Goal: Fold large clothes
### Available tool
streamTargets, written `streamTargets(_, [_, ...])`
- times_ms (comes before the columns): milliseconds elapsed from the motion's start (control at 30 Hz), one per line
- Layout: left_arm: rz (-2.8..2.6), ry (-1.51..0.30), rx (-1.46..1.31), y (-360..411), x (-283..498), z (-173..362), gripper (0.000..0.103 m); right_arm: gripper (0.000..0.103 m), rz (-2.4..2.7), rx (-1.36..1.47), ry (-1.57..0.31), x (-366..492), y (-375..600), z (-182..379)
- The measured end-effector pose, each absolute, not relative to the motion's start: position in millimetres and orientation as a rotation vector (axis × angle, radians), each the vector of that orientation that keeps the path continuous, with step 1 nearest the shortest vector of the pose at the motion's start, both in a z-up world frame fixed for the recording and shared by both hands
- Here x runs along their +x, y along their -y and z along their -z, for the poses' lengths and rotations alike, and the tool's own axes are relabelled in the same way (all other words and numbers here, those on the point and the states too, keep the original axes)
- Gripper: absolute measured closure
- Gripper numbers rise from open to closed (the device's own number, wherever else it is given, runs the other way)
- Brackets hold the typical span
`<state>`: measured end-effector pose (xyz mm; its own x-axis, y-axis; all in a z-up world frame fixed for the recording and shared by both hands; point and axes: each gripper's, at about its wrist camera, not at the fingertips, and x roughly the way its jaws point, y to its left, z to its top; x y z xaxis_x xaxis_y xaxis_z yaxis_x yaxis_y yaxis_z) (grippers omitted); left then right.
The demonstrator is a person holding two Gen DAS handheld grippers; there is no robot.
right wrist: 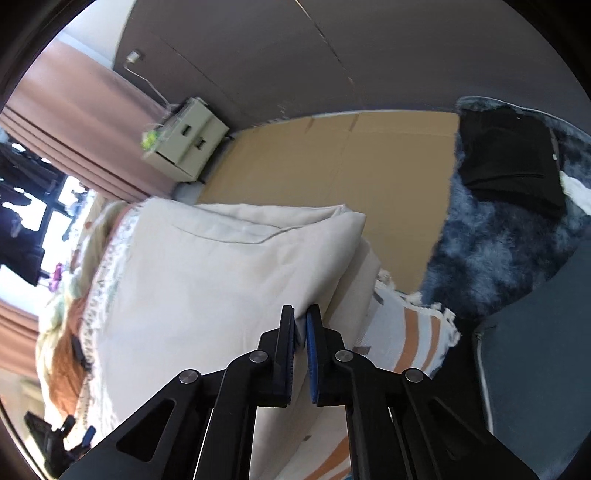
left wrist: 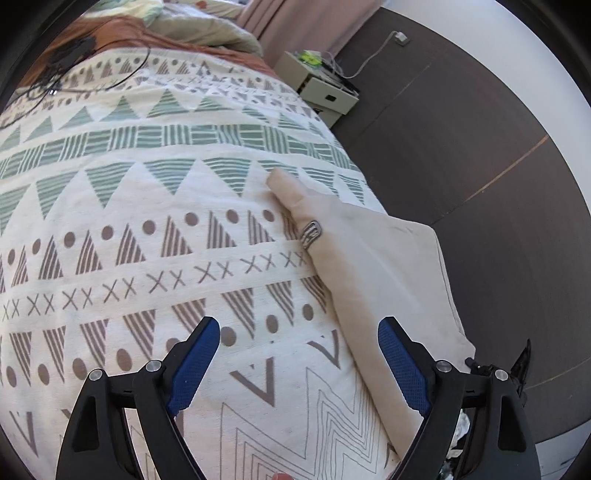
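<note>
A large beige garment [left wrist: 373, 258] with a small striped patch lies along the right edge of the patterned bed cover [left wrist: 147, 221]. My left gripper [left wrist: 299, 332] hovers open over the cover. Nothing is between its blue pads [left wrist: 195, 362], and its right finger sits above the garment's lower part. In the right wrist view the same beige garment [right wrist: 207, 266] shows as a folded, bulging bundle. My right gripper [right wrist: 301, 317] is shut on the garment's folded edge, with a thin layer of cloth between the pads.
Black cables [left wrist: 62, 62] and an orange blanket [left wrist: 122, 31] lie at the bed's far end. On the dark floor are a small drawer cabinet [right wrist: 184, 144], flat cardboard [right wrist: 332, 166] and a fluffy dark blue rug [right wrist: 491, 251] with a folded black garment [right wrist: 513, 155]. Pink curtains [right wrist: 85, 122] hang behind.
</note>
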<state>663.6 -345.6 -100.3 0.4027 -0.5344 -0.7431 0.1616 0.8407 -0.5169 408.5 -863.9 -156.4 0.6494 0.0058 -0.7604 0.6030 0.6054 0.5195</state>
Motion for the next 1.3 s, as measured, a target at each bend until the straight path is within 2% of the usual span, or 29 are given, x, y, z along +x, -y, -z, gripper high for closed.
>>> streamTargets(300, [0.444,-1.037,-0.364,321,639,84,0.015,0.087,0.428,0.849,-0.829,381,847,136])
streamTargets(333, [0.446,-1.029,-0.360,317,636,79,0.015,0.074,0.429,0.835,-0.831,376,843,132])
streamTargets(367, [0.449,-1.020,-0.356,314,631,74,0.015,0.053,0.430,0.818,-0.832,371,838,127])
streamTargets(400, [0.451,-1.013,-0.352,311,627,69,0.015,0.046,0.425,0.802,-0.827,364,832,120])
streamTargets(533, [0.456,-1.000,-0.340,297,607,48,0.015,0.043,0.391,0.770,-0.803,341,809,99])
streamTargets(600, [0.450,-0.988,-0.337,289,596,36,0.014,0.033,0.379,0.762,-0.797,328,798,89])
streamTargets(667, [0.443,-0.971,-0.343,280,584,24,0.009,0.011,0.374,0.744,-0.781,315,786,76])
streamTargets(767, [0.441,-0.929,-0.331,265,561,3,0.006,0.009,0.358,0.720,-0.737,296,769,59])
streamTargets(1300, [0.432,-0.761,-0.266,193,440,-77,0.004,0.005,0.285,0.593,-0.567,201,663,-29])
